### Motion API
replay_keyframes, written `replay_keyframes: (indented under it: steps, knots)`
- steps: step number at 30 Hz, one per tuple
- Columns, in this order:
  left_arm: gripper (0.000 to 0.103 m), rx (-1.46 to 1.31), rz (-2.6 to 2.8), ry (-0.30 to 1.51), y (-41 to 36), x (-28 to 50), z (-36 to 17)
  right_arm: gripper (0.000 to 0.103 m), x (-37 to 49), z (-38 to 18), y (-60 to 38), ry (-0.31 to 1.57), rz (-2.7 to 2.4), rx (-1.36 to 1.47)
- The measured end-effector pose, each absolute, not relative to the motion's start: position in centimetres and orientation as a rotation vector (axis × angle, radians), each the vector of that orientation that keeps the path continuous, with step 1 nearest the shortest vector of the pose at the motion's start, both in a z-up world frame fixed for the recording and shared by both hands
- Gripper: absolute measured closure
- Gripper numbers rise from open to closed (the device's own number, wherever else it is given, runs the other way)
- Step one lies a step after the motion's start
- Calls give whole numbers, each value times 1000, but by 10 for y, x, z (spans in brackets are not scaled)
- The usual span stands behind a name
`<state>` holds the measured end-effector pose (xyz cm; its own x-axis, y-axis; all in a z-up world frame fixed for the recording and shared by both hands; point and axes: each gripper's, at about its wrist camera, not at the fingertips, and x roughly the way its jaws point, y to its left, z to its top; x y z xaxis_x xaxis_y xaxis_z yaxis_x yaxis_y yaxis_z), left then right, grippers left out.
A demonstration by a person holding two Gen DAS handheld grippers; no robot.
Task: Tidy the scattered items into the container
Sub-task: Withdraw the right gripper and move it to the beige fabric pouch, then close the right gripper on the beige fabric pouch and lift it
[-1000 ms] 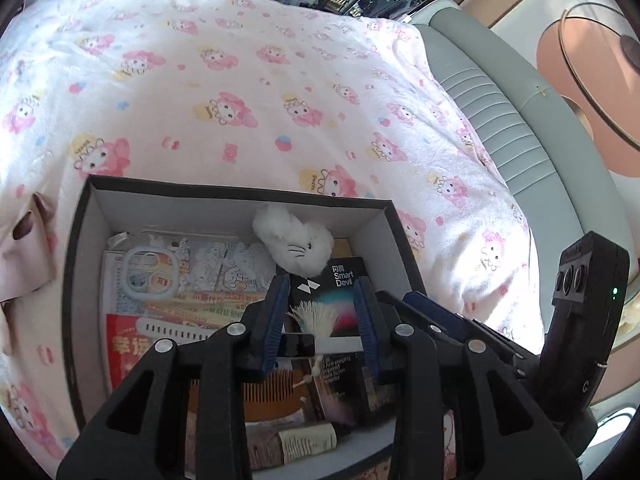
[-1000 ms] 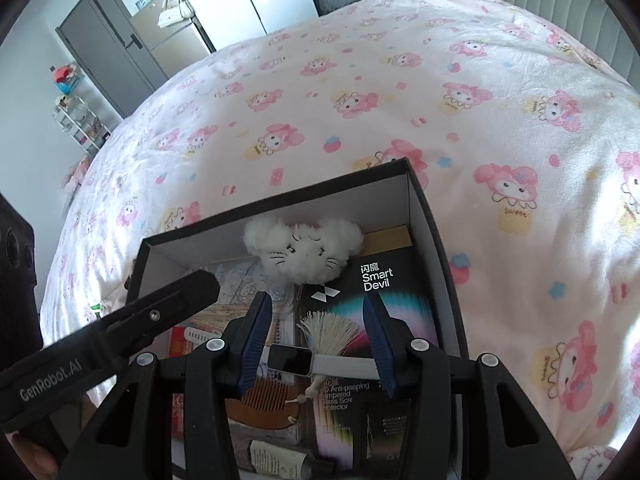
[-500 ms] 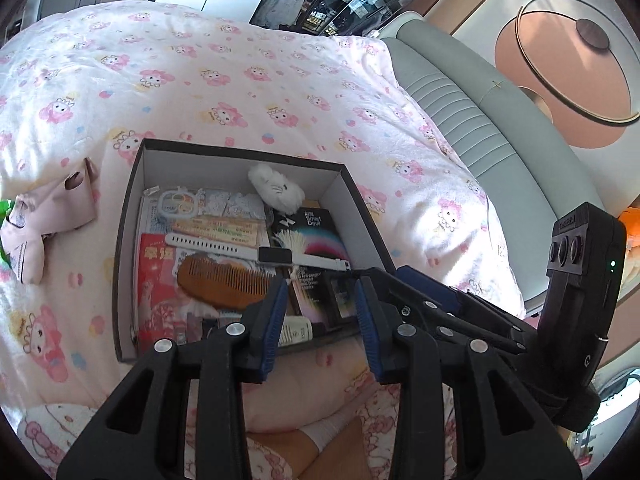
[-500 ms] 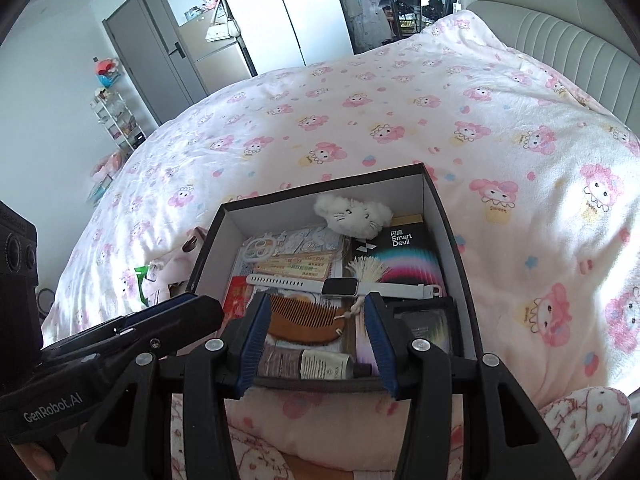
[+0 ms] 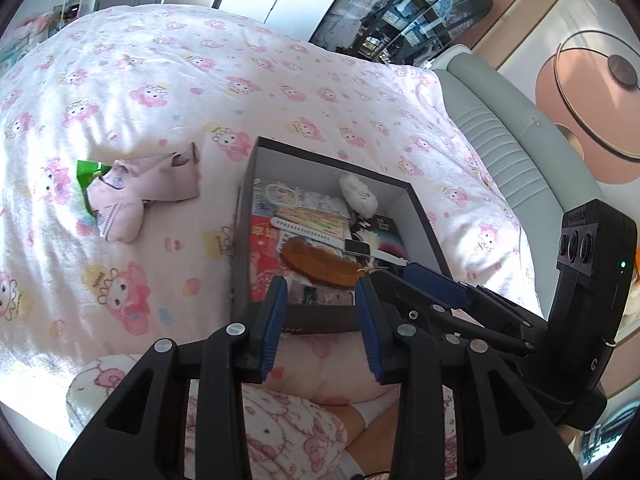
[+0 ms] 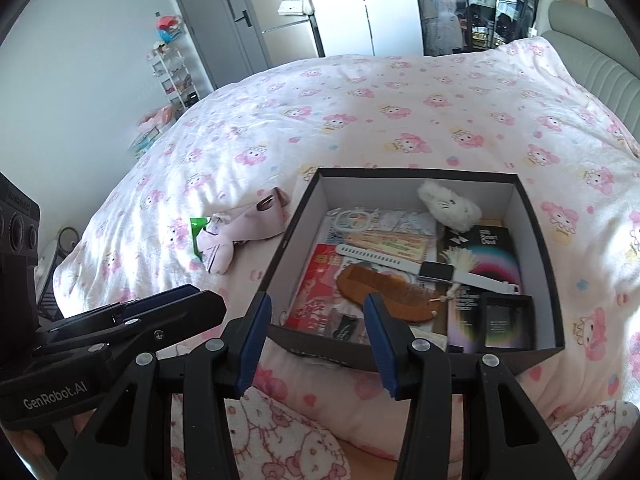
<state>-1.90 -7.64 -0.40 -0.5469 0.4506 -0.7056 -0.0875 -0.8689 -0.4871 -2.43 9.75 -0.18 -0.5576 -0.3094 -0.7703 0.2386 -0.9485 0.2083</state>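
A dark open box (image 6: 538,240) (image 5: 420,208) sits on the bed. Inside lie a white watch (image 6: 436,270) (image 5: 354,246), a wooden comb (image 6: 384,286) (image 5: 320,260), a white plush cat (image 6: 448,206) (image 5: 360,196), a black Smart Devil pack (image 6: 492,248), a red booklet (image 6: 320,280) and papers. A pink cloth pouch (image 6: 240,232) (image 5: 140,192) with a green packet (image 6: 197,228) (image 5: 86,176) lies on the quilt left of the box. My left gripper (image 5: 322,320) and right gripper (image 6: 316,332) are both open and empty, above the box's near edge.
The bed is covered by a pink cartoon-print quilt (image 6: 360,120) (image 5: 160,80). A grey padded headboard (image 5: 520,152) (image 6: 592,48) runs along the right. A person's pink pyjama legs (image 5: 280,420) are below the grippers. A shelf rack (image 6: 172,72) and a door stand far left.
Both grippers have pulled back and up from inside the box, empty. The watch now lies in the box. The pink pouch has come into view.
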Motion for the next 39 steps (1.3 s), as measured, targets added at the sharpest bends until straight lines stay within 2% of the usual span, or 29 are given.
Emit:
replay_keyframes:
  steps: [9, 18, 26, 32, 35, 39]
  knots:
    - [68, -1340, 2534, -740, -157, -18, -31, 59, -53, -28, 18, -46, -2323, 1338]
    - [68, -1378, 2554, -849, -205, -29, -59, 59, -77, -50, -36, 61, -2253, 1374]
    - [68, -1423, 2557, -981, -239, -51, -90, 59, -110, -77, -66, 46, -2184, 1446]
    - [68, -1523, 2544, -1153, -275, -66, -121, 59, -142, -117, -93, -69, -2009, 1602]
    - [60, -1513, 2552, -1172, -284, -65, -126, 59, -151, -132, -107, -21, -2016, 1635]
    - [60, -1562, 2524, -1183, -289, -72, -142, 59, -168, -149, -117, 28, -2066, 1673]
